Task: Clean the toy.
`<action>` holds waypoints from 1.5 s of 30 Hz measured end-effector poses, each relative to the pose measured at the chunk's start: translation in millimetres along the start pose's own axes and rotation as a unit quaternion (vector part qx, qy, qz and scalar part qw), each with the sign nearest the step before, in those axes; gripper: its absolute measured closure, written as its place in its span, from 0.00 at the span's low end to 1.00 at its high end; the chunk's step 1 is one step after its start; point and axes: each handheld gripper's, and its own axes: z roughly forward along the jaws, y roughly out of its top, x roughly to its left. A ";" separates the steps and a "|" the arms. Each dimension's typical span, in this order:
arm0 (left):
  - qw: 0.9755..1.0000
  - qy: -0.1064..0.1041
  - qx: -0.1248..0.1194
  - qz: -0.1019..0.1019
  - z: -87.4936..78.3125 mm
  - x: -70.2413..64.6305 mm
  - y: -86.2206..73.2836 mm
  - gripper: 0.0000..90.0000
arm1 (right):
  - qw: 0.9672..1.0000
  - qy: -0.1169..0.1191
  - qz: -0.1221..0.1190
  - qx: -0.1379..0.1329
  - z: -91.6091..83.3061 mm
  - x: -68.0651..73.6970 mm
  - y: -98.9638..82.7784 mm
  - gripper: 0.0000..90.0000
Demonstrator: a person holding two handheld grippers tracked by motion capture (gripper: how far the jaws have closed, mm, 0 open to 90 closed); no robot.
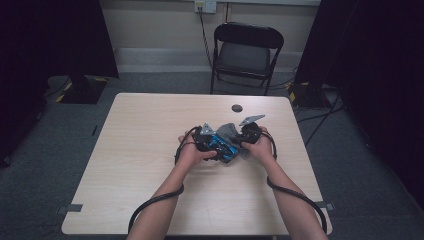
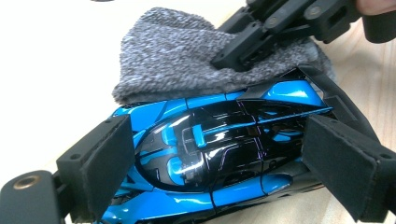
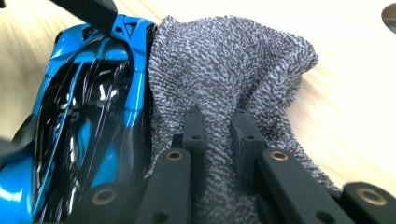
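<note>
**Cloth against the toy car**

At the middle of the tabletop (image 1: pixel 150 150), the left claw (image 2: pixel 215 158) is clamped across a blue and black toy car (image 2: pixel 219 149). The right claw (image 3: pixel 218 135) pinches a grey cloth (image 3: pixel 224 65) lying against the car's side.

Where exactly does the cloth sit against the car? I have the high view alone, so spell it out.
Observer: The grey cloth lies along one side of the blue toy car, touching it.
Operator: Report the right gripper's grip.
Observer: The right gripper is shut on a fold of the cloth.
Operator: Now the left one.
Observer: The left gripper has a pad at each end of the car; I cannot tell whether they press.
</note>
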 end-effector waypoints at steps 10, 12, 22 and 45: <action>1.000 0.000 0.003 0.001 0.0 0.3 0.6 0.11 | 1.000 0.006 0.000 -0.002 -12.2 -0.6 -12.0 0.87; 1.000 0.000 0.003 0.001 0.0 0.2 0.6 0.11 | 1.000 0.007 -0.001 0.000 -14.8 -0.8 -13.7 0.87; 1.000 0.000 0.001 0.001 0.0 0.1 0.3 0.11 | 1.000 0.011 -0.008 0.005 -28.7 1.2 -24.7 0.87; 1.000 0.000 0.002 0.002 0.1 0.0 0.5 0.11 | 1.000 0.018 0.004 0.000 -68.6 11.8 -65.2 0.87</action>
